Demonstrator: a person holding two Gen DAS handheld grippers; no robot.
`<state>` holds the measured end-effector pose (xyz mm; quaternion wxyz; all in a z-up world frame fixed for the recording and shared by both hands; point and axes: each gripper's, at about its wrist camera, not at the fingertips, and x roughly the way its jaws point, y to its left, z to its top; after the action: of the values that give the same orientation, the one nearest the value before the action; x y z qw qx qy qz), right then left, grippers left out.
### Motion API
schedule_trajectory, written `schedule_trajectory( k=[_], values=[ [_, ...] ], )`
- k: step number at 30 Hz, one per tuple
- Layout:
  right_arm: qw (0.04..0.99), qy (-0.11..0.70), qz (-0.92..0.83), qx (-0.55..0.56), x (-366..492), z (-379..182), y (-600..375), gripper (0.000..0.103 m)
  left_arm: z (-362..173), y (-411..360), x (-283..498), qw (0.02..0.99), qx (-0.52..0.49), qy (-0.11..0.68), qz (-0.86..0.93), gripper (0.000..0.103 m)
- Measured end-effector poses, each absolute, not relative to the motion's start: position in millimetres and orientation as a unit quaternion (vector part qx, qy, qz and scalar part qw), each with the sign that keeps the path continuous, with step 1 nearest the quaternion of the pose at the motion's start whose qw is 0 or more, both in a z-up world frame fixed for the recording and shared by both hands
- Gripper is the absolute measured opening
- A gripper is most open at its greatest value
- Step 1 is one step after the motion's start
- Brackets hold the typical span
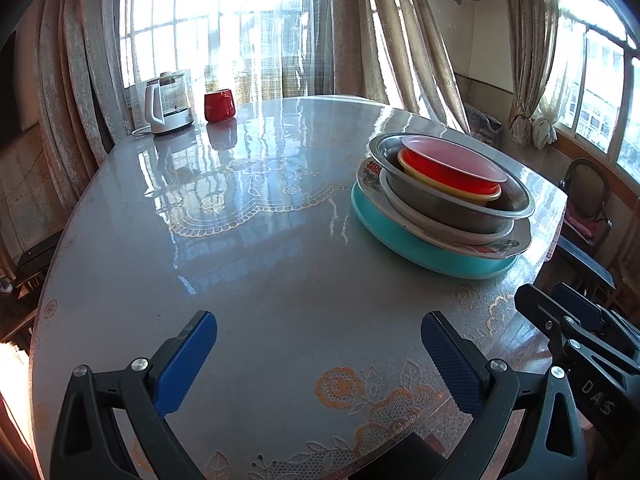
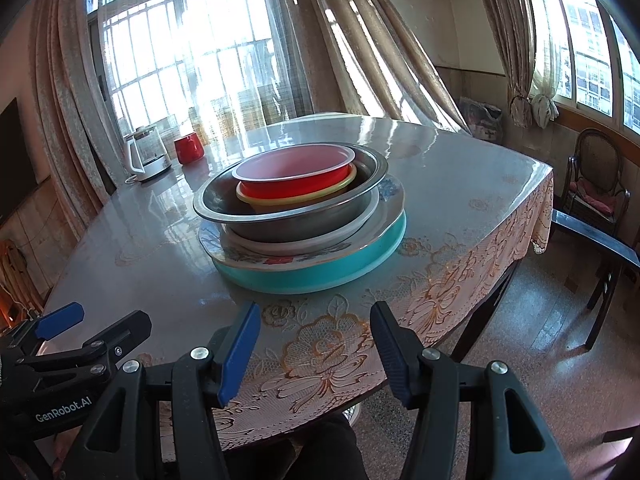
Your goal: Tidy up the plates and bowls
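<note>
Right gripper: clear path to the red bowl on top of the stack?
Probably yes. The right gripper is open, empty, facing the stack across bare table. The red bowl sits uppermost, rim exposed above the steel bowl. Nothing stands between.

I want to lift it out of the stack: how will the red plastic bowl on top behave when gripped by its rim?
The red plastic bowl looks thin-walled, so probably light and somewhat flexible at the rim. It sits loosely nested in a yellow bowl inside the steel basin, so it should lift free, though glossy plastic may slip.
</note>
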<state>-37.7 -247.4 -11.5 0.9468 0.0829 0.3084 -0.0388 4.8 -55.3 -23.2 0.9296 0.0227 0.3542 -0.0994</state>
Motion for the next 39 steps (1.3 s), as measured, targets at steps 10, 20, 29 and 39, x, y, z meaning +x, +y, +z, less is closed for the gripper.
schedule_trajectory(
  k=[10, 20, 29, 39],
  values=[
    [0.946, 0.309, -0.041, 0.084, -39.4, -11.6, -248.1, 0.058, -18.5, -54.3, 1.0, 0.938, 0.02, 0.333, -0.096, 0.103],
    [0.946, 0.311, -0.044, 0.084, -40.2, -12.5, -248.3, 0.058, -19.6, -54.7, -0.5, 0.938, 0.021, 0.336, -0.084, 0.103],
    [0.945, 0.313, -0.043, 0.085, -39.6, -13.5, -247.6, 0.058, -19.5, -55.1, -0.7, 0.937, 0.021, 0.337, -0.087, 0.103],
    [0.944, 0.316, -0.043, 0.088, -38.9, -15.9, -249.7, 0.058, -16.8, -64.0, -7.2, 0.939, 0.036, 0.327, -0.104, 0.103]
  ],
)
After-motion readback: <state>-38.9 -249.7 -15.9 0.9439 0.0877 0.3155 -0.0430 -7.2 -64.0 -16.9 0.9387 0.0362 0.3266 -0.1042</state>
